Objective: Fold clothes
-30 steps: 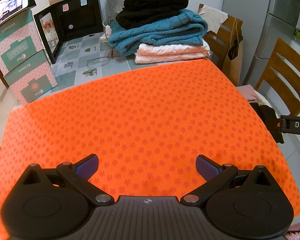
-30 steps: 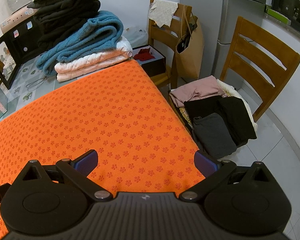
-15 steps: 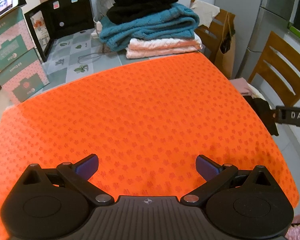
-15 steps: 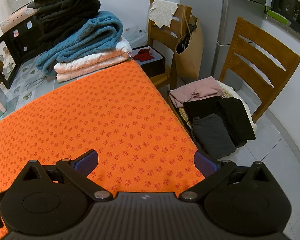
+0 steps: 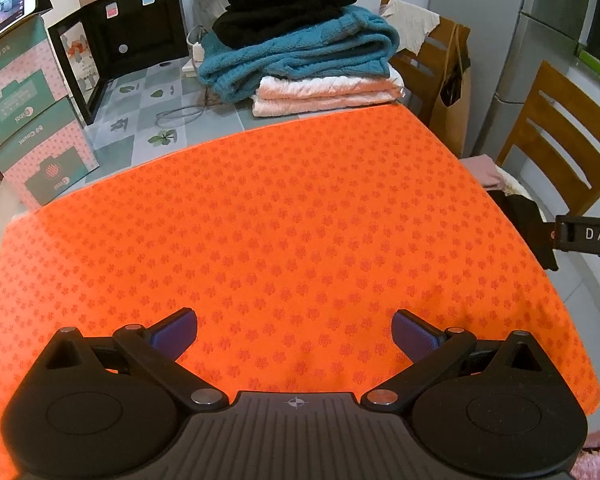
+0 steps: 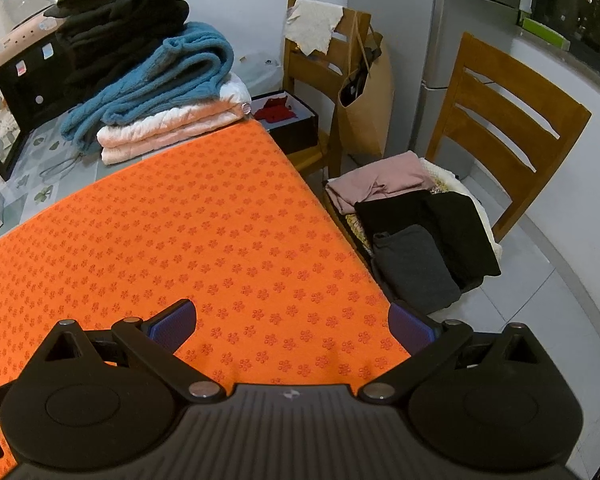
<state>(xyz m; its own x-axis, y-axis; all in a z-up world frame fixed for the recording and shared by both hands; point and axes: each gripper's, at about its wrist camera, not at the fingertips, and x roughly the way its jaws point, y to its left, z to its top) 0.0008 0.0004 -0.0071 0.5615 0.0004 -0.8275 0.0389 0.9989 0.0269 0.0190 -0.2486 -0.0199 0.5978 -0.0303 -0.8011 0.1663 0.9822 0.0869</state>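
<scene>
Left wrist view: left gripper (image 5: 294, 330), fingers spread and empty, above the orange mat (image 5: 284, 232) on the desk; folded stack of clothes (image 5: 304, 56) at the far edge, its top cut off. Right wrist view: right gripper (image 6: 292, 326), fingers likewise spread, empty; unfolded clothes (image 6: 412, 220) piled on a chair (image 6: 512, 128), lower layers hidden.

**Table and what lies on it**

We see a table (image 5: 148, 120) with a leaf-patterned tile top. An orange mat (image 5: 284, 232) printed with small flowers covers its near part. Beyond the mat's far edge sits a stack of folded clothes (image 5: 312, 60): pale pink at the bottom, teal knit above, black on top. To the left stand pink-and-green boxes (image 5: 40, 152) and a black cabinet (image 5: 128, 40); a cable (image 5: 180, 112) lies between.
</scene>
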